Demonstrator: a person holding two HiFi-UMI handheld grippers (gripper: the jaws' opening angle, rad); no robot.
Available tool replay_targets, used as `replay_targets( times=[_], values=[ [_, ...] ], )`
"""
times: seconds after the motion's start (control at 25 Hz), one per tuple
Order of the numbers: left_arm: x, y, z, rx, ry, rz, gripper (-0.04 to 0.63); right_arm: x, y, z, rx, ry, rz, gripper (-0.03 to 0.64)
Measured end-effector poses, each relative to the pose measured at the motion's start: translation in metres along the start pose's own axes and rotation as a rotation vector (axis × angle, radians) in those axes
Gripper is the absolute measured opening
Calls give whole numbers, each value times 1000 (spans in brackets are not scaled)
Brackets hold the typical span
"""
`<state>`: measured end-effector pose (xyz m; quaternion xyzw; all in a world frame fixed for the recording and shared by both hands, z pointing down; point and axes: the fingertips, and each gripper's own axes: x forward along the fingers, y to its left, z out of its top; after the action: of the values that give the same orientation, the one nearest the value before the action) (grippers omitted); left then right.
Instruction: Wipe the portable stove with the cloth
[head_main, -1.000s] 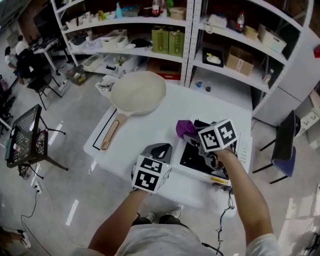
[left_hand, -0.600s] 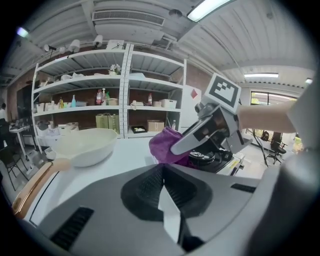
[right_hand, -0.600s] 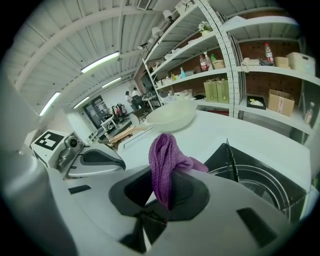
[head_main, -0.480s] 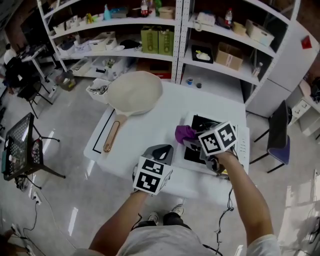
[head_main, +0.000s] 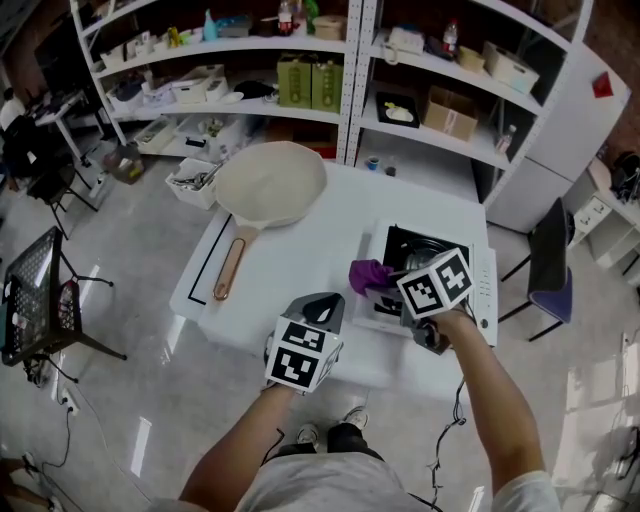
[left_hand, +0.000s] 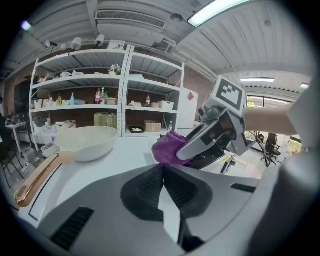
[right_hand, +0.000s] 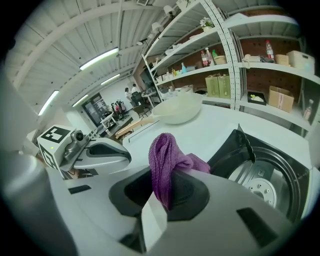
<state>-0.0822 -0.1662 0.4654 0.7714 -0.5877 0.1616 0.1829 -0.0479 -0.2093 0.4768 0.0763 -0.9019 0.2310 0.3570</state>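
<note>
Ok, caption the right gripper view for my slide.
Right gripper shut on a purple cloth beside the portable stove, left gripper alongside.

**Bright, even overhead light; heavy fisheye on the gripper cameras**

Long ceiling strip lights (left_hand: 217, 9) burn pure white in both gripper views, the tubes blown out. In the head view the white worktop (head_main: 300, 250) is washed almost featureless from edge to edge. Pale glare streaks lie on the glossy grey floor (head_main: 120, 330) off its left edge. The recesses of the white metal shelving (head_main: 330, 60) are dim. Both gripper views bend straight lines strongly and fall to black at the corners. The purple towelling cloth (right_hand: 167, 160) pinched in the right gripper (right_hand: 161, 197) is sharp, its weave showing. The grey shell of the left gripper (left_hand: 162, 172), close to the lens, is soft.
</note>
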Motion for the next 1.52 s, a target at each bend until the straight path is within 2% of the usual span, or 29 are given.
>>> replay_targets(
  times=[0.24, 0.44, 0.72, 1.12, 1.52],
  values=[
    [-12, 3, 5, 13, -15, 0, 5, -6, -2, 14, -59, -91, -79, 63],
    [-19, 3, 12, 35, -28, -6, 5, -27, -11, 39, -44, -231, -151, 63],
    [-17, -6, 28, 66, -52, -29, 5, -70, -7, 53, -12, -367, -190, 63],
    [-10, -36, 51, 123, -88, -106, 5, -132, 2, 18, 66, -520, -289, 63],
    [-9, -67, 54, 149, -90, -180, 5, -179, 17, -38, 124, -624, -461, 63]
  ],
)
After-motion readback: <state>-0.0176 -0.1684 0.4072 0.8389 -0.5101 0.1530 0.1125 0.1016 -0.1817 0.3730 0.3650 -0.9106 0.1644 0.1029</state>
